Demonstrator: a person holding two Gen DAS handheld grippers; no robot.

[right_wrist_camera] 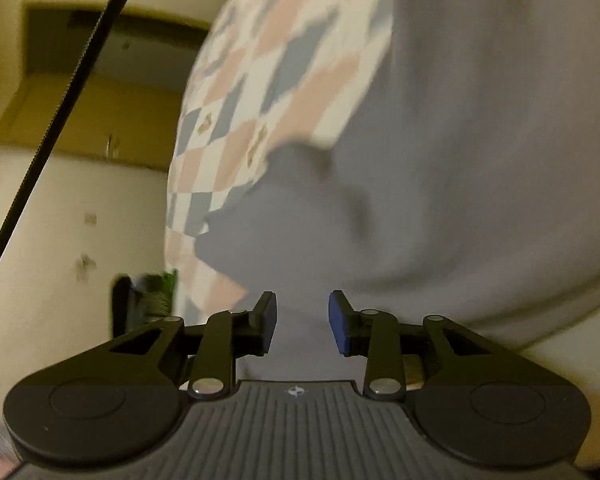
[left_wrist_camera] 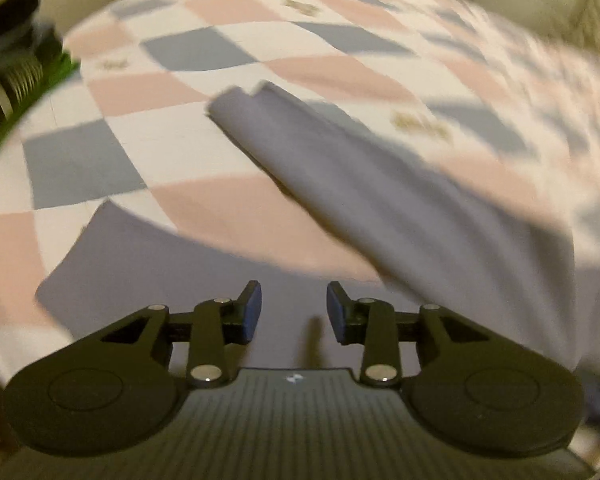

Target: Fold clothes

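A grey-lilac garment (left_wrist_camera: 340, 168) lies on a bed with a checked pink, blue and white cover (left_wrist_camera: 180, 92). One long part stretches away toward the middle of the bed, another flap (left_wrist_camera: 140, 256) lies flat at the near left. My left gripper (left_wrist_camera: 294, 312) is open and empty just above the near cloth. In the right wrist view the same garment (right_wrist_camera: 460, 160) fills the right side, blurred. My right gripper (right_wrist_camera: 303, 322) is open over its near edge, holding nothing.
A dark object with a green edge (left_wrist_camera: 16, 80) sits at the bed's far left; it also shows in the right wrist view (right_wrist_camera: 148, 292). Beyond the bed are a pale wall (right_wrist_camera: 60, 220) and a wooden cabinet (right_wrist_camera: 100, 112). A black cable (right_wrist_camera: 60, 112) crosses diagonally.
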